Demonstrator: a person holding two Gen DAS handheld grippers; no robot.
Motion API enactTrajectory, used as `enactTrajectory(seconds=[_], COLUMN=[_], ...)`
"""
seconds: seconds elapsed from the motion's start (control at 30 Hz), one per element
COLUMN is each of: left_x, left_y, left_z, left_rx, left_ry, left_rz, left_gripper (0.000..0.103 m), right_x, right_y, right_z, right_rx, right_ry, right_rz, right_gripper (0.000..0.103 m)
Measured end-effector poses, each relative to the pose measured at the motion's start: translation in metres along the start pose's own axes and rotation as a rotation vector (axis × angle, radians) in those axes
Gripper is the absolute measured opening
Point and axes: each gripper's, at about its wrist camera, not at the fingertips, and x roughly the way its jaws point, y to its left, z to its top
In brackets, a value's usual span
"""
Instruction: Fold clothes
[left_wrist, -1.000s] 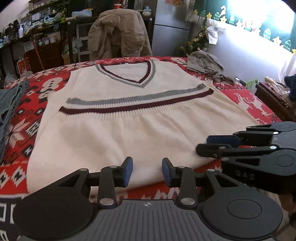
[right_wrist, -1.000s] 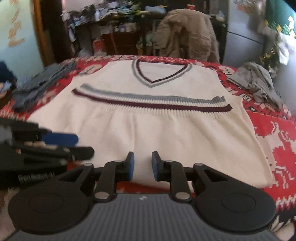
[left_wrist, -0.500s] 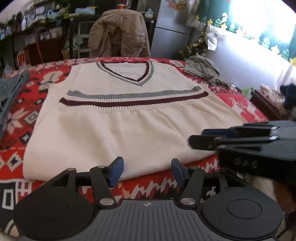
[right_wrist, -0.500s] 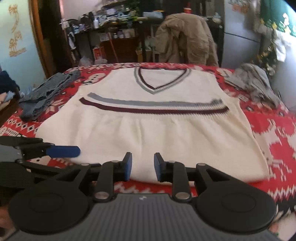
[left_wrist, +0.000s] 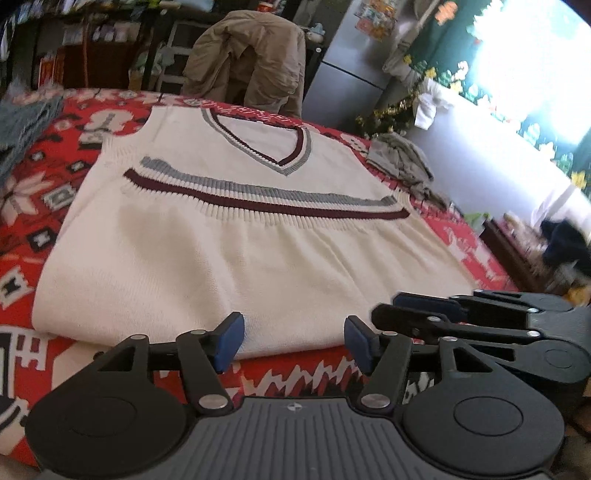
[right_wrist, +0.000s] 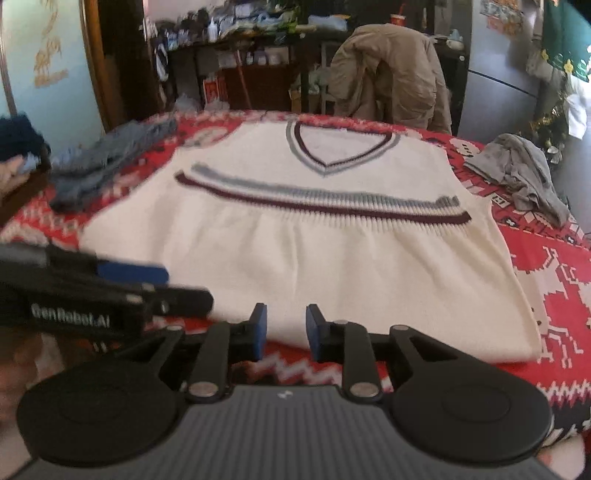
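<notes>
Blurred blue-grey garment (left_wrist: 22, 122) cut off at left edge

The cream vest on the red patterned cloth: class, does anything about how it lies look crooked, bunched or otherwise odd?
Nothing stands out. The cream vest lies flat and spread out, front up, on the red patterned cloth, with its V-neck at the far end and its hem nearest the grippers. Only the grey garment beside it lies crumpled.

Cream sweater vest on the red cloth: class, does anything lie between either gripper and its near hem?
Nothing visible does. The cream sweater vest lies flat, its hem just ahead of the left gripper, whose jaws are opening, and the right gripper. The grey garment and blue-grey garment lie off to the sides.
</notes>
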Motion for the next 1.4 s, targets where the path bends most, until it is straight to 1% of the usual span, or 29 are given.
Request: enactTrajectory(seconds=[0.03,0.07,0.1,0.17,0.2,0.27,0.33,0.43,0.5,0.63,0.7,0.83,0.9,0.93,1.0,1.07,1.13,1.27,1.4], left_x=[-0.001,-0.001,-0.001,-0.001,-0.002,-0.002,-0.001,-0.001,-0.001,-0.001,-0.001,0.0,0.0,0.0,-0.001,-0.001,-0.001,-0.001,-0.001], left_y=[0.004,0.007,0.009,0.009,0.008,0.003,0.001,0.002,0.004,0.006,0.006,0.003,0.003,0.003,0.003,0.003,0.003,0.002,0.002], left_z=[0.001,0.001,0.002,0.002,0.001,0.001,0.0,0.0,0.001,0.002,0.002,0.001,0.0,0.0,0.0,0.0,0.0,0.0,0.0], left_rx=[-0.024,-0.045,-0.055,-0.061,-0.056,-0.029,-0.014,-0.014,-0.024,-0.038,-0.035,-0.022,-0.016,-0.016,-0.015,-0.016,-0.017,-0.018,-0.014], left_ry=[0.0,0.002,0.003,0.004,0.003,0.001,-0.002,-0.001,-0.001,0.001,0.002,0.001,-0.001,-0.001,0.0,0.0,0.001,0.0,-0.001], left_rz=[-0.015,-0.028,-0.034,-0.037,-0.034,-0.019,-0.01,-0.009,-0.017,-0.024,-0.022,-0.013,-0.01,-0.01,-0.01,-0.01,-0.01,-0.011,-0.01], left_gripper=[0.059,0.059,0.059,0.059,0.059,0.059,0.059,0.059,0.059,0.059,0.059,0.059,0.059,0.059,0.059,0.059,0.059,0.059,0.06], right_x=[0.0,0.0,0.004,0.012,0.016,0.014,0.01,0.003,-0.002,0.008,0.006,-0.003,-0.006,-0.008,-0.009,-0.005,0.0,-0.006,-0.014], right_y=[0.0,0.001,0.005,0.011,0.014,0.02,0.022,0.015,0.008,-0.013,-0.016,-0.018,-0.023,-0.025,-0.033,-0.041,-0.048,-0.049,-0.06], right_z=[0.002,0.004,0.006,0.003,0.001,-0.005,-0.008,-0.008,-0.004,-0.001,-0.005,-0.012,-0.01,-0.009,-0.005,-0.002,-0.002,-0.013,-0.011], right_rx=[0.006,0.012,-0.004,-0.024,-0.031,-0.06,-0.074,-0.042,-0.02,0.023,0.022,0.027,0.05,0.064,0.089,0.118,0.129,0.088,0.142], right_ry=[-0.01,-0.02,-0.02,-0.001,0.015,0.0,0.008,0.029,0.002,0.038,0.026,0.037,0.052,0.047,0.029,0.032,0.051,0.052,0.077], right_rz=[0.006,0.011,0.009,0.015,0.021,0.02,0.034,0.048,0.019,-0.049,-0.038,-0.022,-0.014,-0.016,-0.048,-0.087,-0.102,-0.096,-0.082], right_gripper=[0.022,0.017,0.014,0.006,0.006,0.006,0.006,0.006,0.007,0.007,0.007,0.007,0.007,0.007,0.008,0.008,0.008,0.008,0.008])
